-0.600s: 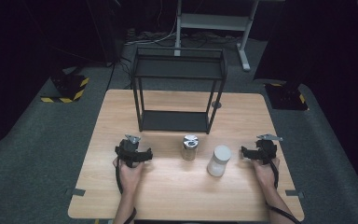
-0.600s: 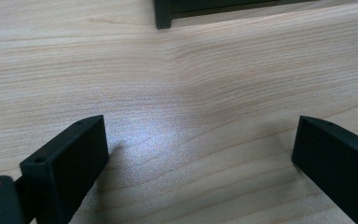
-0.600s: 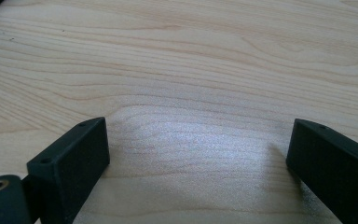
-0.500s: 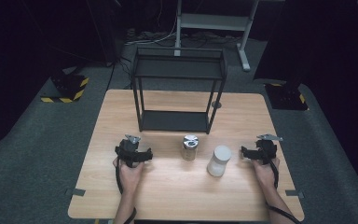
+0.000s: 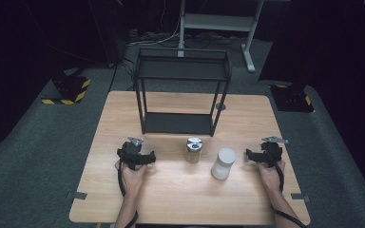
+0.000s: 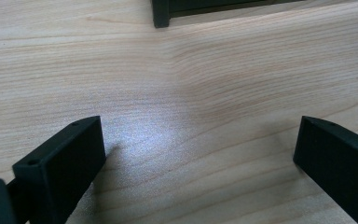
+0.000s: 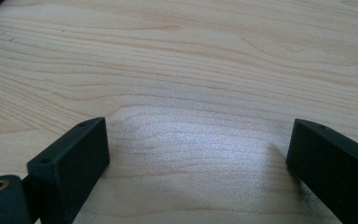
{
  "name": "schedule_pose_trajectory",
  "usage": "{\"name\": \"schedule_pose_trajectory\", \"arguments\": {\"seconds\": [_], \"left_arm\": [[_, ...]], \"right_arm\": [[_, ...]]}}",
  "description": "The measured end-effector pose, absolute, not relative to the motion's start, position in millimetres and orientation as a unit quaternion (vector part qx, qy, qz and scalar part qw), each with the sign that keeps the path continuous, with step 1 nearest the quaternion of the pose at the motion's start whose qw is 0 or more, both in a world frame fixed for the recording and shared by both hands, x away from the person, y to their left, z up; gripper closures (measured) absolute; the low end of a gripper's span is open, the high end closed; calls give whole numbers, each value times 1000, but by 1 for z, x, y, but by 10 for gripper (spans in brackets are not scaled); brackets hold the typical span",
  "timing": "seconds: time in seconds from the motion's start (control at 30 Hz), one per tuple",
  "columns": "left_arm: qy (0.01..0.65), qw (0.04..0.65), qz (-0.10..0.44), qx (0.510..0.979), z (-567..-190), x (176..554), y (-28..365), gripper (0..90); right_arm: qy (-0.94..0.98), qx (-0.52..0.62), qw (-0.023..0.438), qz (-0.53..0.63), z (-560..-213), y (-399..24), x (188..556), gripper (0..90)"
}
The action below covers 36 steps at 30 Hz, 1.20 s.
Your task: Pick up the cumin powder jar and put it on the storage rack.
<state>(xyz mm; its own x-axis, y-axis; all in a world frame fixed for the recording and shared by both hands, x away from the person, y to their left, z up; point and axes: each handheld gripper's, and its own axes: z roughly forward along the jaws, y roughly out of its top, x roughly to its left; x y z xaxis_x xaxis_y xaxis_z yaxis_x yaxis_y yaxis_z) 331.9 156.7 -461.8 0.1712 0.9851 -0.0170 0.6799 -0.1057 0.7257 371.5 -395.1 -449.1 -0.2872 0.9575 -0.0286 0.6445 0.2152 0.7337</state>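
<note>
The opening step is judged to be in hand: nothing has yet been grasped. The left tool [image 5: 137,156] and right tool [image 5: 265,154] are rested on the bench [image 5: 171,199], each with jaws spread apart and empty. The steel can [image 5: 193,150] and white jar [image 5: 223,163] stand between them, at 6 o'clock of the black rack [image 5: 180,90]. A reach toward either vessel is called for next. The can's lid detail is too small to be read.

Lit tabletop [image 5: 180,190], dark surroundings, soft focus
</note>
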Motion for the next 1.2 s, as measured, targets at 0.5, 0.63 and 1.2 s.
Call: {"name": "schedule_pose_trajectory", "arguments": {"seconds": [0.5, 0.63, 1.2], "left_arm": [[556, 318, 243, 728, -457, 327, 159, 4], [541, 333, 247, 732, -454, 318, 160, 6], [441, 388, 205, 783, -451, 297, 143, 5]], "right_arm": [[739, 542, 250, 314, -449, -395, 371, 51], [739, 541, 250, 314, -449, -395, 371, 51], [739, 541, 250, 314, -449, -395, 371, 51]]}}
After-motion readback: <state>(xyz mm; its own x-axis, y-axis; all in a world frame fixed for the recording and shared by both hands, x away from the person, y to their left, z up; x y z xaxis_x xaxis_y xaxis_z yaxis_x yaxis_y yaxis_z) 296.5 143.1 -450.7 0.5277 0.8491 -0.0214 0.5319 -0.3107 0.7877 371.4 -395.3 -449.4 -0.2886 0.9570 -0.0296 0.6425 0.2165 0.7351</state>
